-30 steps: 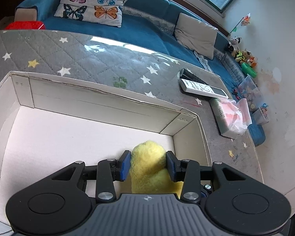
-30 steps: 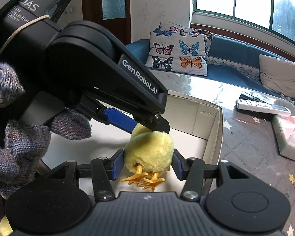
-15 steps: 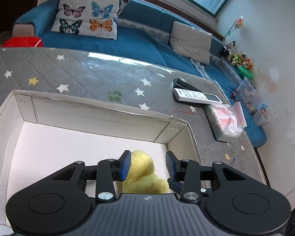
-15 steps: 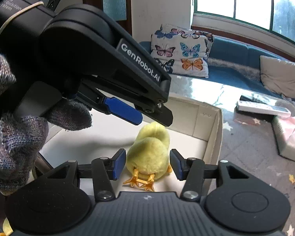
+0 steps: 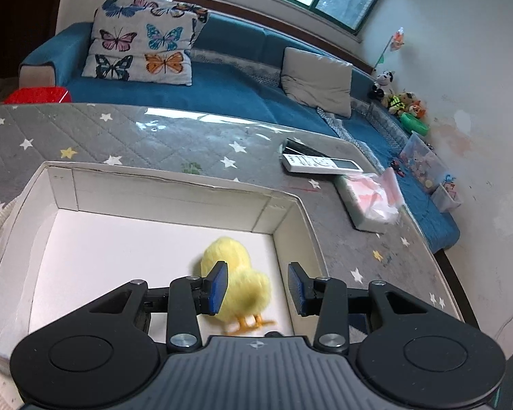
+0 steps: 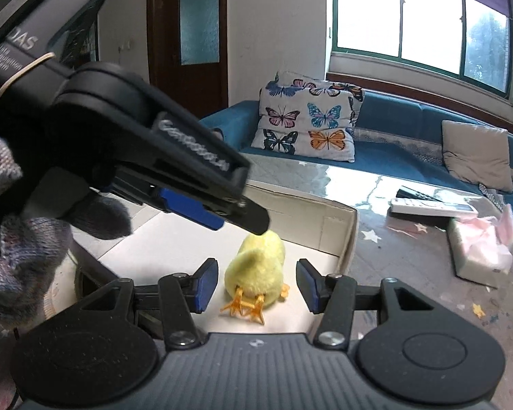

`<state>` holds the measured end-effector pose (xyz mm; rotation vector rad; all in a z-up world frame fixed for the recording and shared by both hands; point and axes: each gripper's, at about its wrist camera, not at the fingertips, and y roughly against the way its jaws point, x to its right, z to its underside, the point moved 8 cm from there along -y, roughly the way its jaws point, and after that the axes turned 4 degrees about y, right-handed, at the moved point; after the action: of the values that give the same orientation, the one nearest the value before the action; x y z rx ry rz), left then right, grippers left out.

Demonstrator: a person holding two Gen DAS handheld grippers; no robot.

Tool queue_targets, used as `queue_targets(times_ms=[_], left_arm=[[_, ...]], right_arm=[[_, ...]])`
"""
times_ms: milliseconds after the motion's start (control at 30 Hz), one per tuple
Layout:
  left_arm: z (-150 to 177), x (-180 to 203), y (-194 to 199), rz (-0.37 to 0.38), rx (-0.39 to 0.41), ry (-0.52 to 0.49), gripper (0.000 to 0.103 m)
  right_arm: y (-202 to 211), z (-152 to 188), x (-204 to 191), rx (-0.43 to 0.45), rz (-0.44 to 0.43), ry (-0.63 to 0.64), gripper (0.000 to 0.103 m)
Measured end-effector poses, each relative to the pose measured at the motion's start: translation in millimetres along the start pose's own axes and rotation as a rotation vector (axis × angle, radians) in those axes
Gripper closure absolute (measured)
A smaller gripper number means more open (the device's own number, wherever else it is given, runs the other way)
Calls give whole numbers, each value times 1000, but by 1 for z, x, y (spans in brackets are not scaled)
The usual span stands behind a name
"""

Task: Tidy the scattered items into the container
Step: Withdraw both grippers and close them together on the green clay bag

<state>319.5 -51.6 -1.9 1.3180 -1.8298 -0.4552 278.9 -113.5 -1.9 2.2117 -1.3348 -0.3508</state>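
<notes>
Chick (image 6: pixel 256 270) lying in white box (image 5: pixel 174 198), left claw (image 5: pixel 258 288) spread, right claw (image 6: pixel 256 285) spread

The toy chick (image 5: pixel 237 282) lies in the box (image 5: pixel 174 194), near its right wall. The box sits on the surface (image 5: pixel 126 136). Right of it lie a remote (image 5: pixel 321 164) and tissue pack (image 5: pixel 369 201).

A white remote control (image 5: pixel 321 163) is seen far right on the star-patterned cover (image 5: pixel 119 136), a tissue pack (image 5: pixel 369 201) beside it; a butterfly cushion (image 5: pixel 143 51) is propped on the blue sofa (image 5: pixel 229 92) beyond.
</notes>
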Motion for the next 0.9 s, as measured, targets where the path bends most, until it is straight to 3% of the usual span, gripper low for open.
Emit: queue_targets(times_ms=[67, 300, 400, 900], left_arm=[[7, 4, 7, 4, 8, -12, 62], [31, 17, 30, -4, 45, -71, 62], [43, 21, 35, 1, 39, -86, 62], [94, 39, 8, 48, -96, -106, 62]], right_arm=[[10, 4, 0, 8, 6, 1, 43], [42, 21, 1, 28, 28, 0, 41], [52, 32, -1, 25, 35, 4, 32], [59, 101, -2, -70, 24, -42, 25]])
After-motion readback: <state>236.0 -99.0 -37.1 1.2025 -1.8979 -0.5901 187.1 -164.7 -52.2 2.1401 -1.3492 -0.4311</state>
